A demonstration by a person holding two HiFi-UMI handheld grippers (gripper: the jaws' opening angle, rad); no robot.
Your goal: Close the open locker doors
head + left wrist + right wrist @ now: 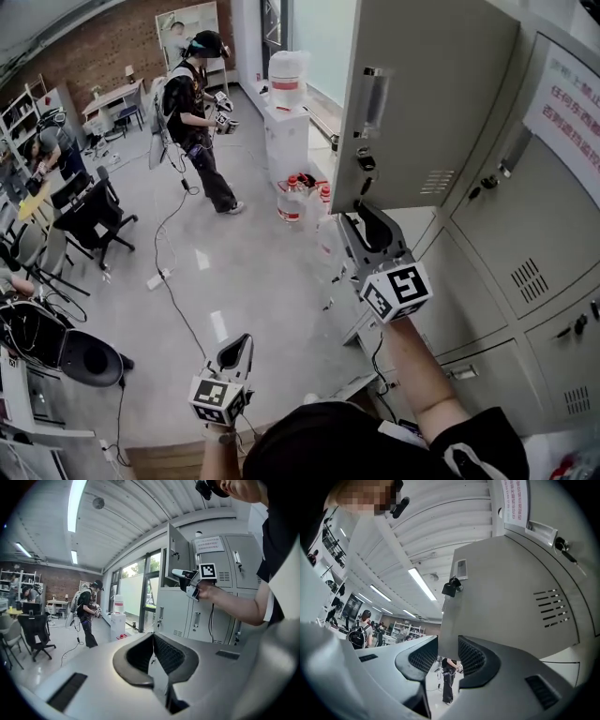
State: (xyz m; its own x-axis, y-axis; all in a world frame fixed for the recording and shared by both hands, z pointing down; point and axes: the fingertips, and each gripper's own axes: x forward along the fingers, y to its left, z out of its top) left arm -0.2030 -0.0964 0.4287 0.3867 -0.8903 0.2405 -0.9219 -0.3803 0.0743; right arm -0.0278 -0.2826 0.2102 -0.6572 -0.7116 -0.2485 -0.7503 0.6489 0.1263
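The right hand-held gripper (369,217) clamps the open locker door (422,103) at its lower free corner, hinges lying rightward; the left hand-held gripper (244,341) hangs shut, well apart.

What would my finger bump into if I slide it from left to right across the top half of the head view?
black office chair → standing person → water dispenser → open locker door → closed lockers
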